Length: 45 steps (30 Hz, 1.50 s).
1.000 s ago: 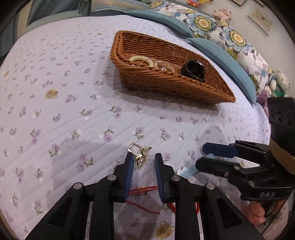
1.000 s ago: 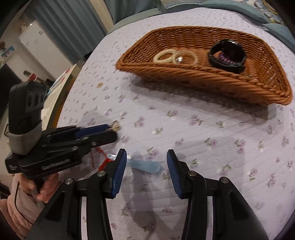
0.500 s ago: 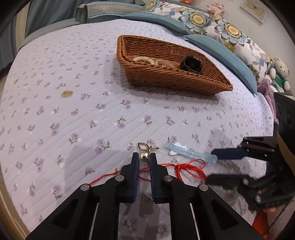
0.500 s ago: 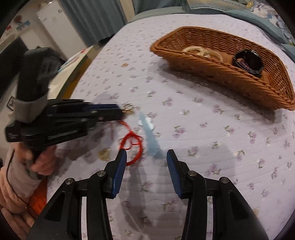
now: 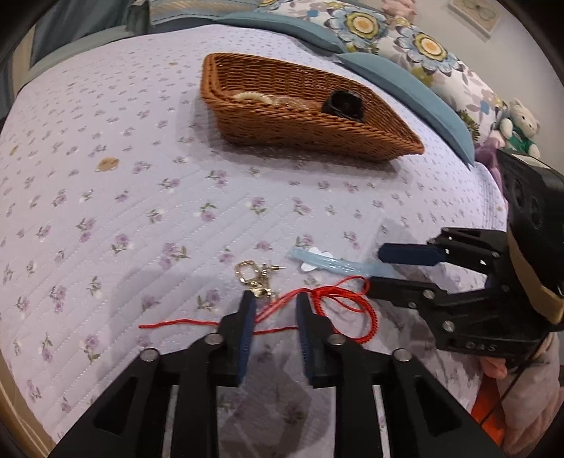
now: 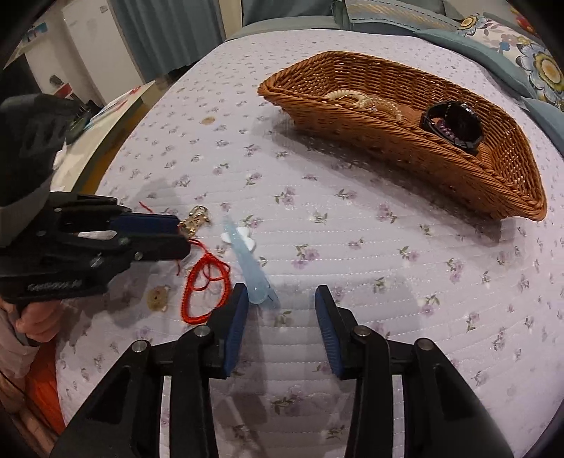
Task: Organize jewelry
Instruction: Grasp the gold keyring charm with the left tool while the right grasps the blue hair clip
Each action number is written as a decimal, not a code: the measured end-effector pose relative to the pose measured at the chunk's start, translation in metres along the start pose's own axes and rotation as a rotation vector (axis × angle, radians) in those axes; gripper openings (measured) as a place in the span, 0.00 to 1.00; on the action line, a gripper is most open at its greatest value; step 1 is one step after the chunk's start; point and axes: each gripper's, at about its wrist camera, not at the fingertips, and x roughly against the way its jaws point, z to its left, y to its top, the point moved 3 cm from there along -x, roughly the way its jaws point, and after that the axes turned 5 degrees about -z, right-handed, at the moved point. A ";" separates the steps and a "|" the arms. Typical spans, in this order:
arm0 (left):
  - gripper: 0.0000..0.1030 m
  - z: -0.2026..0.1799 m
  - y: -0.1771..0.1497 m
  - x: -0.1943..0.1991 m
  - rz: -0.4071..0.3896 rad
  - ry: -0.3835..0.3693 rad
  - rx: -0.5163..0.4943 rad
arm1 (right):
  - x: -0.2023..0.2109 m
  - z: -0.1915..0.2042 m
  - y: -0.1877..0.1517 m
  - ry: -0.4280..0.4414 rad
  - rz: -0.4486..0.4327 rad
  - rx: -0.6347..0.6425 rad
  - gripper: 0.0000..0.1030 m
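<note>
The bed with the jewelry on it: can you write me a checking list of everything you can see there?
Surface: lilac quilted bedspread with small purple flowers; a few brownish spots.
Job's things: brown wicker basket holding cream bead bracelets and a black watch. Outside it lie gold metal earrings, a red cord bracelet and a pale blue hair clip.
Clutter: nothing seen.
Grippers: left gripper open, fingertips beside the earrings, straddling the red cord. Right gripper open, at the clip's narrow end.
Cables: thin dark cord near the hand holding the right gripper.
Surroundings: floral pillows, teddy bear, grey-blue curtain.
</note>
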 end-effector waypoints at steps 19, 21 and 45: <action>0.25 0.000 0.015 -0.018 -0.020 -0.001 -0.012 | -0.013 0.010 0.010 -0.006 -0.024 0.048 0.22; 0.25 -0.001 0.009 -0.012 -0.026 0.021 -0.023 | -0.011 0.014 0.009 -0.006 -0.024 0.061 0.16; 0.02 0.001 0.006 0.000 -0.073 0.010 -0.017 | -0.001 -0.014 0.003 -0.059 -0.024 -0.041 0.16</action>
